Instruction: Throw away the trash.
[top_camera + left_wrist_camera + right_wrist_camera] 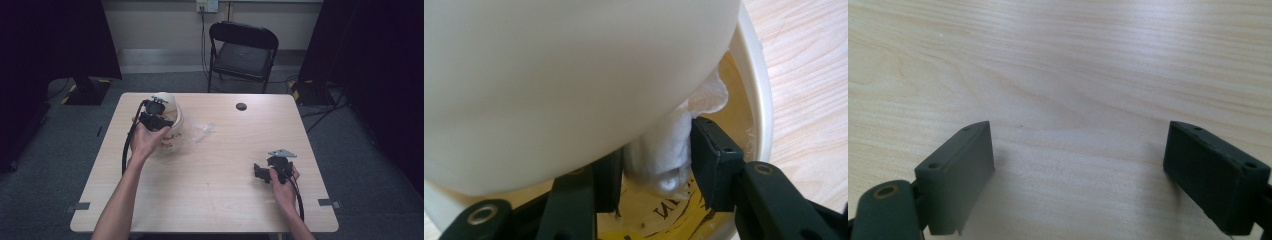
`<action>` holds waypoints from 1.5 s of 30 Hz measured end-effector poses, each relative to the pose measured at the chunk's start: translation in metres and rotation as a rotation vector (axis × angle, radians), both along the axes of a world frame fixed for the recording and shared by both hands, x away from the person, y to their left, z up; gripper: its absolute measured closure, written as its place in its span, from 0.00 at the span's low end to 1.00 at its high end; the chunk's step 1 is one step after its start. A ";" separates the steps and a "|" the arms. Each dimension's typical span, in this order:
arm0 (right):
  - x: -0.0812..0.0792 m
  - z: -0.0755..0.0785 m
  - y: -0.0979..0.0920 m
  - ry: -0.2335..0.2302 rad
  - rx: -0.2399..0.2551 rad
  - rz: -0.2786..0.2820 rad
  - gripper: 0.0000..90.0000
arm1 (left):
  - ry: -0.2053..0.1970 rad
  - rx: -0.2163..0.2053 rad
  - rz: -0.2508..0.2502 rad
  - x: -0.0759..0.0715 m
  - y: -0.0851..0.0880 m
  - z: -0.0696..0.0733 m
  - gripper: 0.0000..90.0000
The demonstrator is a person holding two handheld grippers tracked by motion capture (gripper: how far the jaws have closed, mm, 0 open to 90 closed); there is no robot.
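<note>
A cream bowl [760, 95] with a yellow printed inside stands at the table's left, seen in the high view as the bowl [172, 137]. A large smooth white round object [564, 75] sits over it. A white crumpled tissue wad [659, 150] hangs between the jaws of my left gripper [654, 150], which stand just apart from it, open. From above, the left gripper [159, 119] is at the bowl's near-left rim. My right gripper [1080, 142] rests open over bare wood, nothing between its jaws; in the high view it lies at the table's right [266, 172].
A clear crumpled plastic wrapper [201, 131] lies just right of the bowl. A small black disc [241, 106] sits near the table's far edge. A black folding chair [242, 52] stands behind the light wooden table [215, 200].
</note>
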State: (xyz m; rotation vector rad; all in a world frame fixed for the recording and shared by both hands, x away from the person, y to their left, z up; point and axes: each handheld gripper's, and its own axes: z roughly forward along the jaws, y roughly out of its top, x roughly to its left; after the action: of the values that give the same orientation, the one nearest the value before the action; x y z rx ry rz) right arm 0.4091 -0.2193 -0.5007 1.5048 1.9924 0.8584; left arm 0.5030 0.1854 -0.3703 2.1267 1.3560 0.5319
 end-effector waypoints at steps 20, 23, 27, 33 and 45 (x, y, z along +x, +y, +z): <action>0.000 0.000 0.000 0.000 0.000 0.000 0.13 | 0.046 -0.115 0.068 -0.001 0.007 0.007 0.58; 0.000 0.000 0.000 0.000 0.000 0.000 0.13 | 0.057 -0.129 0.081 -0.002 0.007 0.010 0.56; 0.000 0.000 0.000 0.000 -0.001 0.000 0.13 | 0.055 -0.125 0.079 -0.004 0.009 0.013 0.54; 0.000 0.000 0.000 0.000 -0.001 0.000 0.13 | 0.056 -0.144 0.075 -0.010 0.014 0.015 0.60; 0.000 0.000 0.000 0.000 0.000 0.000 0.13 | -0.003 -0.188 0.019 -0.028 0.017 0.021 0.58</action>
State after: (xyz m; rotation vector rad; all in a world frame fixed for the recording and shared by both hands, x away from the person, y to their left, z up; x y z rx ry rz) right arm 0.4091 -0.2193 -0.5006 1.5048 1.9924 0.8584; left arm 0.4749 0.2021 -0.3495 1.9625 1.3691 0.3973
